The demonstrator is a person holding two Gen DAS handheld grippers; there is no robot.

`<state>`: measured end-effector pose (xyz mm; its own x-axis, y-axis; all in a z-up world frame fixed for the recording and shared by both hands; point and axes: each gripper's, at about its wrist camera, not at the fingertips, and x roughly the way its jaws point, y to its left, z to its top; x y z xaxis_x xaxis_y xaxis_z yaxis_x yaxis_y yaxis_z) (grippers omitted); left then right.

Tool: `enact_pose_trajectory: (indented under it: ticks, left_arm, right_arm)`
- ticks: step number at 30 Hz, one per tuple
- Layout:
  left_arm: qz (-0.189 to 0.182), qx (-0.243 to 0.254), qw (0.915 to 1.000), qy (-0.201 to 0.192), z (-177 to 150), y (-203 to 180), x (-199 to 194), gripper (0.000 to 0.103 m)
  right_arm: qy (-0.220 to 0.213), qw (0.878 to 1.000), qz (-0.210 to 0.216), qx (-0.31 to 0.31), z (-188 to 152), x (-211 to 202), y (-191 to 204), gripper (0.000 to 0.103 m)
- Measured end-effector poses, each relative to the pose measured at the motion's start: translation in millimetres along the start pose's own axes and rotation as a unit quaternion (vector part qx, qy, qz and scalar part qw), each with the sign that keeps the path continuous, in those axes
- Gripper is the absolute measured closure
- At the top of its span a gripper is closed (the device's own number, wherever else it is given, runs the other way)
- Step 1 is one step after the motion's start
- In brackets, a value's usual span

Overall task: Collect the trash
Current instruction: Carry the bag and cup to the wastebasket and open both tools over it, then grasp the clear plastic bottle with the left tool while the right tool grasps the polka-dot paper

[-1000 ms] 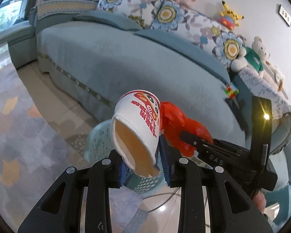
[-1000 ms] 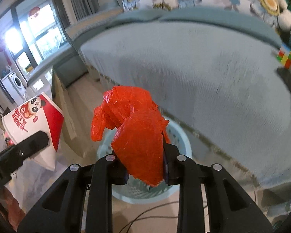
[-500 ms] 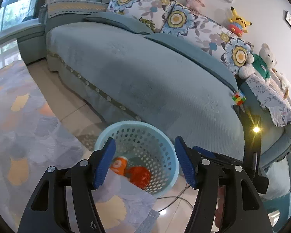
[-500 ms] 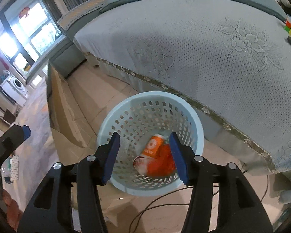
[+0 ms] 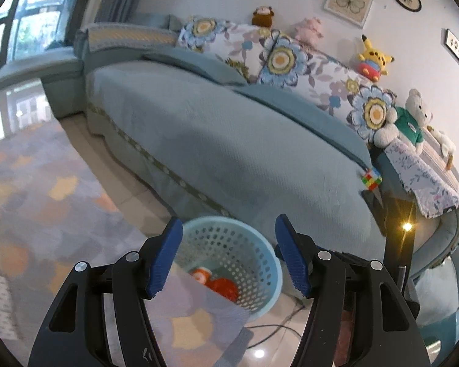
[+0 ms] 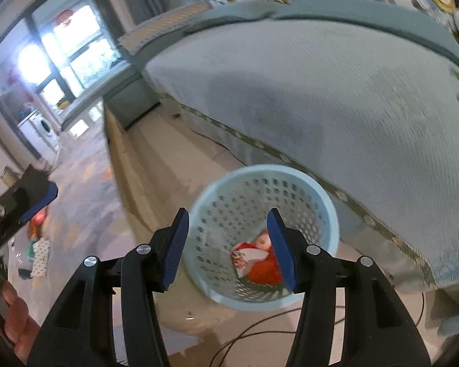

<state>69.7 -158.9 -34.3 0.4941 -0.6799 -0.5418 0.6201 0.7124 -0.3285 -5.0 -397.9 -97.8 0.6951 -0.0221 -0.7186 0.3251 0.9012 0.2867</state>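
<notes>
Nearest the left wrist camera, the left gripper [image 5: 226, 255] stands with its blue-padded fingers [image 5: 165, 257] spread apart and nothing between them; a second ago they were clamped on a white paper cup with red print. The right gripper [image 6: 228, 246] is likewise spread wide and empty, where a second ago it pinched a crumpled red plastic bag. Just beyond both pairs of fingers, on the pale tiled floor, sits the light-blue perforated basket [image 6: 318, 192], and both pieces of trash now lie at its bottom: the paper cup [image 6: 249, 258] on its side, touching the red plastic bag [image 6: 264, 270] beside it. In the left wrist view the same basket [image 5: 260, 252] shows the bag [image 5: 225, 287] partly hidden behind a raised corner of the patterned rug [image 5: 192, 315]; compared with half a second ago the basket sits lower in that frame and more of the wall shows. A thin dark cable [image 6: 260, 333] trails over the floor near the basket. Behind the basket runs the sofa [image 5: 217, 140] under its blue-grey cover, with a coloured puzzle cube [image 5: 371, 180] near its far end, floral cushions [image 5: 278, 58] along the back, and soft toys [image 5: 375, 59] lined up against the wall.
</notes>
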Motion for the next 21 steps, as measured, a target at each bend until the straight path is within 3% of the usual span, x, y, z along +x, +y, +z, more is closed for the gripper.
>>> enact_pose_trajectory:
  ticks: [10,15,21]
  left_arm:
    - [0.088,-0.034,0.9924,-0.079,20.3,61.7,-110.9,0.039]
    - [0.18,-0.058,0.9754,-0.114,20.5,109.4,-180.2,0.033]
    - [0.239,-0.116,0.9547,-0.133,-1.6,169.1,-241.6,0.028]
  right_arm:
    - [-0.029,0.991,0.079,-0.105,6.6,-17.2,111.6,0.053]
    - [-0.028,0.982,0.11,-0.154,5.8,-18.3,172.1,0.053]
    - [-0.018,0.968,0.149,-0.202,-12.7,-12.8,236.6,0.052]
